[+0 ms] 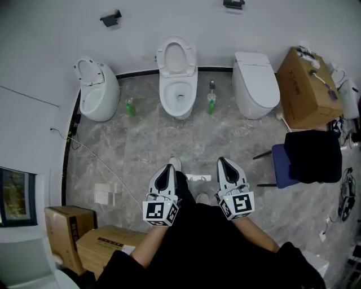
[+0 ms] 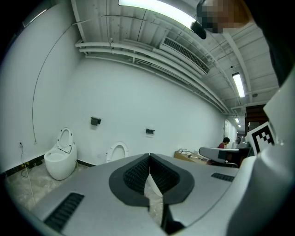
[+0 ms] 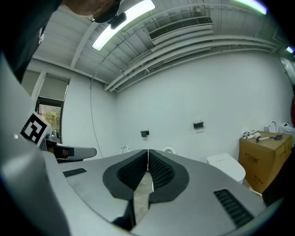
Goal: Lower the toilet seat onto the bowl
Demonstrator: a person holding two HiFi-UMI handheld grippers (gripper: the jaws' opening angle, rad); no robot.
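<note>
Left gripper [image 1: 167, 169] and right gripper [image 1: 225, 162] hover side by side near the person's body, each with its jaws pressed together and holding nothing. Well ahead across the floor [image 1: 141, 144], the toilet seat [image 1: 176, 57] stands raised above the middle bowl [image 1: 179, 97].

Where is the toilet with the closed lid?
In the head view, the closed toilet stands rightmost against the wall, between the open middle toilet and a cardboard box.

Bright, even ceiling strip light [image 2: 156, 10]; fisheye bending and dark vignette at edges.
</note>
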